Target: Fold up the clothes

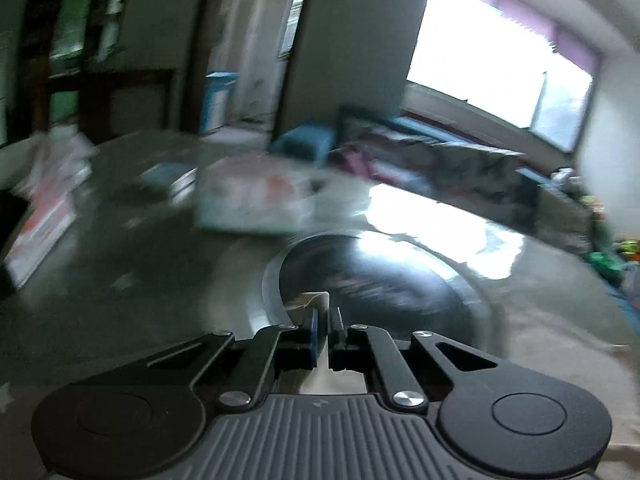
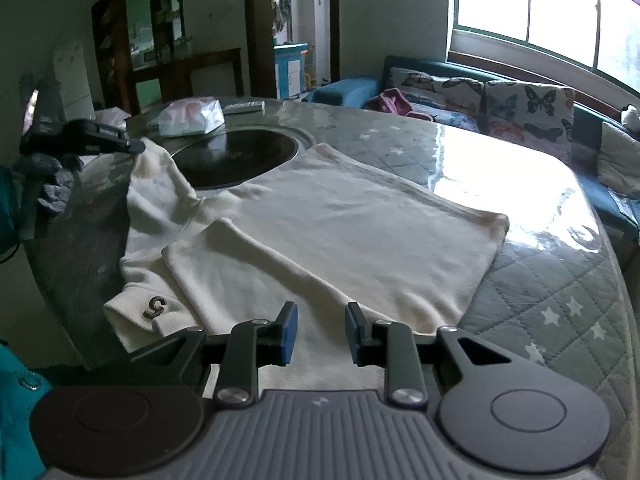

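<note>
A cream-white garment (image 2: pixel 340 232) lies partly folded on the round table, with a dark "5" patch (image 2: pixel 155 307) on its near left part. My left gripper (image 2: pixel 136 146) is shut on the garment's far left corner and holds that corner up above the table. In the blurred left wrist view, a scrap of the cream fabric (image 1: pixel 308 300) shows pinched at the left gripper's (image 1: pixel 325 312) fingertips. My right gripper (image 2: pixel 320 332) hovers over the garment's near edge. Its blue pads stand apart with nothing pressed between them.
The table (image 2: pixel 540 280) has a quilted grey star cover under a clear sheet. A black round plate (image 2: pixel 236 156) is set in its middle. A tissue pack (image 2: pixel 191 116) and a remote (image 2: pixel 244 108) lie beyond it. A butterfly-print sofa (image 2: pixel 500 100) stands under the window. A teal sleeve (image 2: pixel 12 208) is at the left edge.
</note>
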`<state>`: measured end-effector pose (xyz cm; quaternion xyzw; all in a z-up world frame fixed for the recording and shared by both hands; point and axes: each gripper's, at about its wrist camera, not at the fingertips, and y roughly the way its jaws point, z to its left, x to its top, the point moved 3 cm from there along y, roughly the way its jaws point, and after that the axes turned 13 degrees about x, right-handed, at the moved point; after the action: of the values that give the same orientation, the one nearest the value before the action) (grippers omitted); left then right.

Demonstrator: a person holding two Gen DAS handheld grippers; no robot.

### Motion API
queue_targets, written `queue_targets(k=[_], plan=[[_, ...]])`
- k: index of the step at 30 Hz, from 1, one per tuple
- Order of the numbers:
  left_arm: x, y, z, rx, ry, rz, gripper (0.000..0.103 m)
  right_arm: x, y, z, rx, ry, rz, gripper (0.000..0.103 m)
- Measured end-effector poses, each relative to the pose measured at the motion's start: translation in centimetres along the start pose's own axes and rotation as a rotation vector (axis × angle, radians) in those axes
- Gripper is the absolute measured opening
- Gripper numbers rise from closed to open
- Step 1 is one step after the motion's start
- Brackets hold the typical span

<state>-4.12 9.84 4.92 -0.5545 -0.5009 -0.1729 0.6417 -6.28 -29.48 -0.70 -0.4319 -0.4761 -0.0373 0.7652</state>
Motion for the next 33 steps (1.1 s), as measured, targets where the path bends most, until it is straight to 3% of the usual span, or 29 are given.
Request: queue_targets(k=[5, 10, 14, 17, 25, 29, 33], plan=[[0.8, -4.9, -5.8, -0.230, 0.038, -0.033, 0.005, -0.2, -1.2, -0.4, -0.010, 0.021, -0.040, 0.025], [-0.7, -9.6, -12.1, -0.439, 0.107, -0.036, 0.005, -0.8, -2.4, -0.8, -0.021, 0.046, -0.071, 0.025], [-3.7, -11.2, -16.4, -0.579, 0.194, 0.013, 0.005, -1.6, -3.2, -1.4, -0.038, 0.076, -0.089, 0.025], [-6.5, -10.9, -18.7, -0.633, 0.261, 0.093, 0.005, -2.2, -3.7, -1.9, -0.049, 0.100, -0.093, 0.025], [-11.4, -8.9, -20.7, -0.678, 0.392, 0.277, 0.014, -2.9, -4.1, -2.5, -0.065, 0.140, -0.094, 0.025], [-10.5, -8.2, -18.4, -0.638, 0.408, 0.223, 0.016, -2.2, -3.7, -2.2, -0.040, 0.147, -0.101, 0.025], [-9.3, -6.1, -15.3, -0.483, 0.407, 0.160, 0.016, -1.7, -2.5, -1.9, -0.007, 0.147, -0.092, 0.025]])
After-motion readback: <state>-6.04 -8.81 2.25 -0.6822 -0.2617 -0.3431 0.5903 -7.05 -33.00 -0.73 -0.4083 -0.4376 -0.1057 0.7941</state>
